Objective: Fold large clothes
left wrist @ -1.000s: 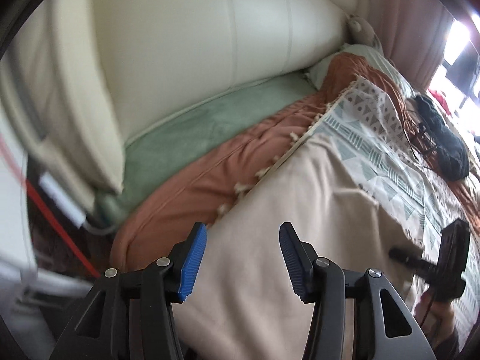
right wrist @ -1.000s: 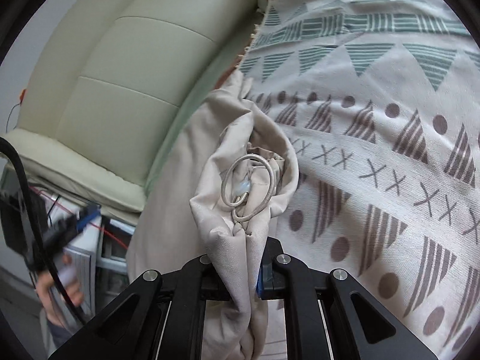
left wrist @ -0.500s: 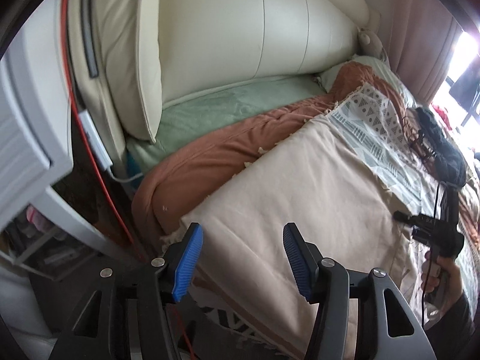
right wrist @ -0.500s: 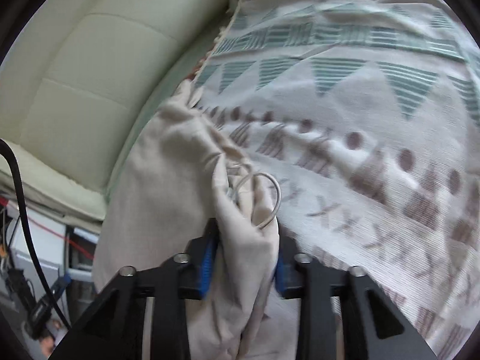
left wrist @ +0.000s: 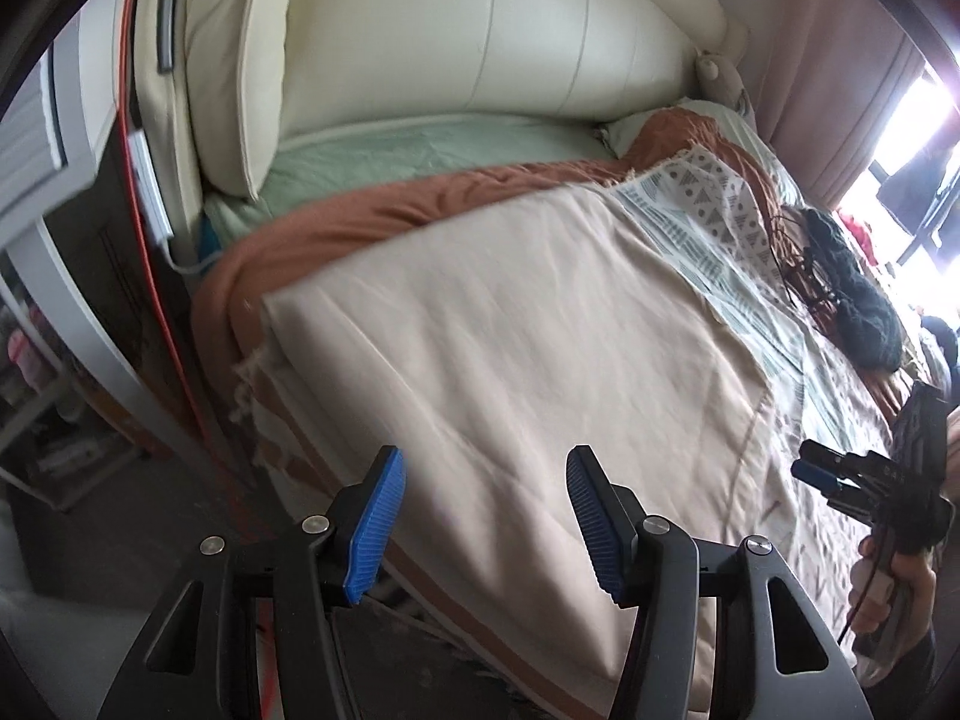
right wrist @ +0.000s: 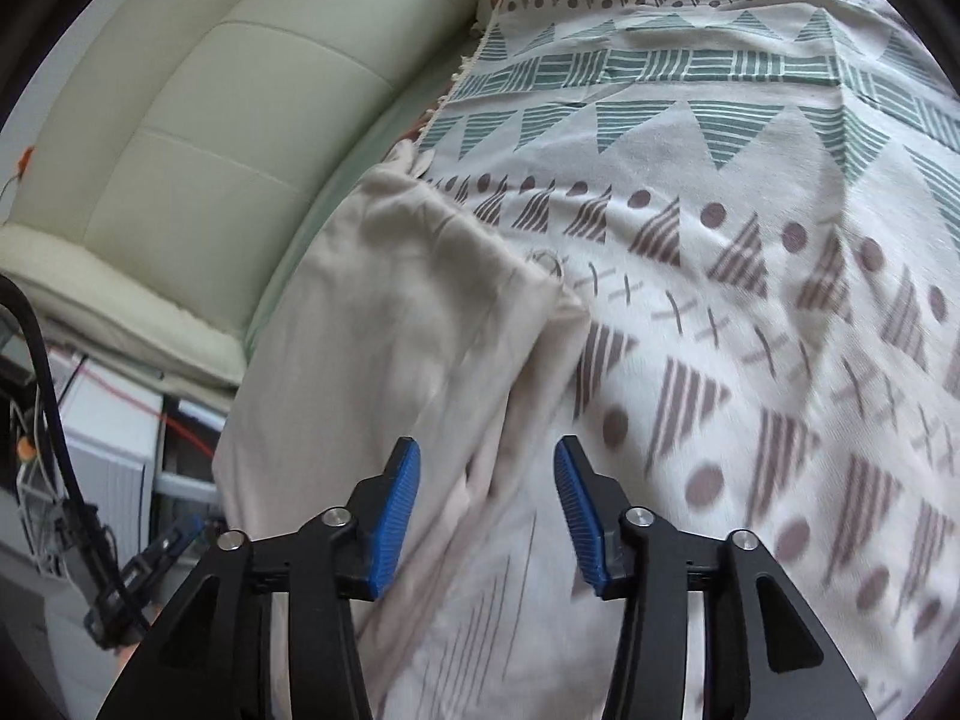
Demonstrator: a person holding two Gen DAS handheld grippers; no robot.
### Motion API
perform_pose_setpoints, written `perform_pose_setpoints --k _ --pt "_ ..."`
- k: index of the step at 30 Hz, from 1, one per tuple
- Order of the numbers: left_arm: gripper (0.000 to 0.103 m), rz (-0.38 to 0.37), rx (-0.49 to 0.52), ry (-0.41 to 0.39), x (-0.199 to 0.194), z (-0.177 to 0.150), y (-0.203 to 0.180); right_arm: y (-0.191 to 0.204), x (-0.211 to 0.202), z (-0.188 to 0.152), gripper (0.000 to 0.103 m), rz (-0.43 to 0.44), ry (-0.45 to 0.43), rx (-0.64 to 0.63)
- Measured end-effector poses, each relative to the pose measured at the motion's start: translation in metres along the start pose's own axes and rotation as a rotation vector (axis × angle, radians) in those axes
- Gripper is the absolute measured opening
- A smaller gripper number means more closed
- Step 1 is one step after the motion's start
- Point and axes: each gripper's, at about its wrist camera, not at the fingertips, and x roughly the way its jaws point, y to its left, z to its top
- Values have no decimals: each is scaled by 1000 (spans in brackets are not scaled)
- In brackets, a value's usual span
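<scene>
Patterned blanket [right wrist: 750, 192] covers the bed; beige garment [right wrist: 384, 324] at 9 o'clock. Right gripper [right wrist: 487, 510] opening, gripping nothing; left gripper [left wrist: 480, 522] half-open, empty.

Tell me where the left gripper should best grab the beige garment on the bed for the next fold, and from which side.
Probably the beige garment at its near-left corner, approached from the bed's open side. That corner lies flat with a clean folded edge clear of the patterned blanket, and the left gripper hovers open, holding nothing.
</scene>
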Motion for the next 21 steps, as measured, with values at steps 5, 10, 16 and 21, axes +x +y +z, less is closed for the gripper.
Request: perform_pose_setpoints --k 5,10,16,21 --pt "58 -6 -4 -26 -10 -17 -19 13 -30 -22 65 -13 -11 -73" --pt "83 -7 37 -79 -32 -29 -47 16 -66 -38 69 -12 -37 -99" --pt "97 -33 85 -140 -69 -41 -77 18 -116 -55 84 -59 -100 -122" --pt "101 -71 119 -203 -103 -51 -99 23 -164 -67 103 -93 -160 -137"
